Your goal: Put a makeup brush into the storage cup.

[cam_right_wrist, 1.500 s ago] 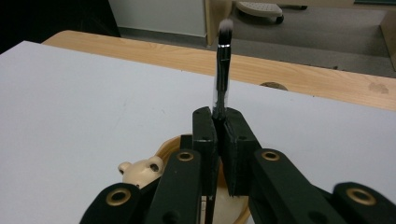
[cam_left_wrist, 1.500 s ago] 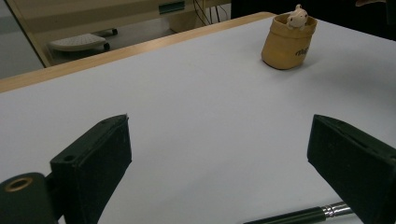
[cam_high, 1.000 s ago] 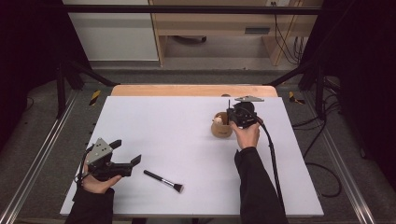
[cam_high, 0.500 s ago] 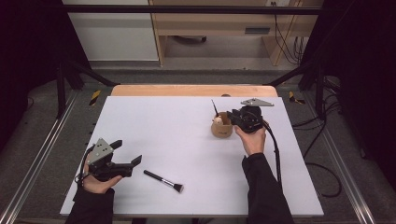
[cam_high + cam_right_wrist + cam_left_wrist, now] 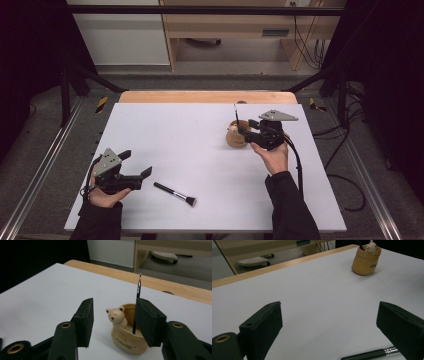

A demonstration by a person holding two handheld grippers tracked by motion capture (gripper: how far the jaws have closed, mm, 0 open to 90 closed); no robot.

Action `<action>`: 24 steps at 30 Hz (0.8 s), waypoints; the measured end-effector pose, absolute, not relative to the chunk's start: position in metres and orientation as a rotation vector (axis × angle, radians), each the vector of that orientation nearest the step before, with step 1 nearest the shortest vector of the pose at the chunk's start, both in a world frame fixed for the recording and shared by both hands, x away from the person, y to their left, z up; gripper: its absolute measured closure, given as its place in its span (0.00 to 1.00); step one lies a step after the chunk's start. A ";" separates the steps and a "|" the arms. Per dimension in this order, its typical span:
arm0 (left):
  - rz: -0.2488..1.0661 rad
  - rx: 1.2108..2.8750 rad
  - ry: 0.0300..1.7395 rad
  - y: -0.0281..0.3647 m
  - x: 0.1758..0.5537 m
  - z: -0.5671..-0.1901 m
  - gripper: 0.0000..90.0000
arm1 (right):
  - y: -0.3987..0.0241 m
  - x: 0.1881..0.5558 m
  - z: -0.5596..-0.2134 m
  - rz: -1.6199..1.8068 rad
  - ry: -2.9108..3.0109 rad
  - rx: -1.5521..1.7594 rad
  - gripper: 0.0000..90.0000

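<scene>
Brush [image 5: 175, 194] on the table lies just right of my left gripper [image 5: 136, 167], jaws wide and empty, handle end nearest, while my right gripper [image 5: 241, 131], jaws just opening with nothing pinched, sits beside the pot [image 5: 236, 139] far off.

White bench [image 5: 190, 135] with wooden far edge [image 5: 207, 96]. Pale cabinet [image 5: 120, 37] and wooden desk [image 5: 240, 30] stand on the floor beyond. Black cables [image 5: 305, 40] hang beside the desk.
</scene>
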State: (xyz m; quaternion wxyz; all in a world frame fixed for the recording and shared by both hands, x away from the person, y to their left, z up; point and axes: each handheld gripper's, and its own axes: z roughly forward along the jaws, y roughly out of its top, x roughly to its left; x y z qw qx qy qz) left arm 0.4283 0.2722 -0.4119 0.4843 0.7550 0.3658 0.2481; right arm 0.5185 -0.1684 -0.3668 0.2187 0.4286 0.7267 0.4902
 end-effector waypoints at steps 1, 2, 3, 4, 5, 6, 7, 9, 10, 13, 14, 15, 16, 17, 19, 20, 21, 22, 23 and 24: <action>0.604 1.838 0.890 0.272 0.428 -0.412 0.07 | -0.169 0.516 -0.367 1.371 2.013 1.177 0.52; 0.603 1.838 0.890 0.272 0.428 -0.412 0.07 | -0.169 0.515 -0.367 1.374 2.014 1.173 0.50; 0.603 1.839 0.891 0.272 0.428 -0.412 0.07 | -0.169 0.513 -0.367 1.373 2.016 1.169 0.48; 0.604 1.840 0.890 0.272 0.428 -0.412 0.07 | -0.169 0.511 -0.367 1.372 2.019 1.168 0.47; 0.603 1.840 0.890 0.272 0.428 -0.412 0.07 | -0.169 0.510 -0.367 1.377 2.022 1.164 0.45; 0.603 1.839 0.890 0.272 0.428 -0.412 0.07 | -0.169 0.508 -0.367 1.385 2.020 1.160 0.44; 0.602 1.838 0.890 0.272 0.428 -0.412 0.07 | -0.170 0.506 -0.367 1.394 2.021 1.154 0.42; 0.602 1.838 0.889 0.272 0.428 -0.412 0.07 | -0.172 0.503 -0.368 1.407 2.019 1.151 0.39; 0.601 1.839 0.889 0.272 0.428 -0.412 0.06 | -0.173 0.501 -0.369 1.410 2.019 1.146 0.37; 0.601 1.839 0.889 0.271 0.428 -0.412 0.06 | -0.177 0.496 -0.372 1.406 2.016 1.147 0.32; 0.601 1.838 0.889 0.271 0.428 -0.412 0.06 | -0.178 0.495 -0.373 1.412 2.015 1.146 0.31; 0.600 1.838 0.889 0.271 0.428 -0.412 0.06 | -0.179 0.494 -0.374 1.412 2.014 1.146 0.29; 0.600 1.838 0.890 0.271 0.428 -0.412 0.06 | -0.181 0.492 -0.375 1.411 2.011 1.144 0.29; 0.600 1.839 0.890 0.271 0.428 -0.412 0.07 | -0.182 0.490 -0.376 1.420 2.006 1.147 0.27; 0.600 1.840 0.891 0.271 0.428 -0.412 0.06 | -0.185 0.486 -0.378 1.418 2.008 1.144 0.24; 0.600 1.840 0.891 0.271 0.428 -0.412 0.06 | -0.186 0.484 -0.378 1.419 2.008 1.145 0.23; 0.600 1.840 0.892 0.271 0.428 -0.412 0.06 | -0.188 0.482 -0.379 1.417 2.010 1.138 0.22; 0.600 1.839 0.893 0.271 0.428 -0.412 0.06 | -0.189 0.481 -0.379 1.417 2.008 1.138 0.21; 0.599 1.839 0.894 0.271 0.428 -0.412 0.06 | -0.190 0.479 -0.380 1.417 2.008 1.131 0.20; 0.599 1.838 0.894 0.271 0.428 -0.412 0.06 | -0.191 0.477 -0.380 1.423 2.004 1.133 0.19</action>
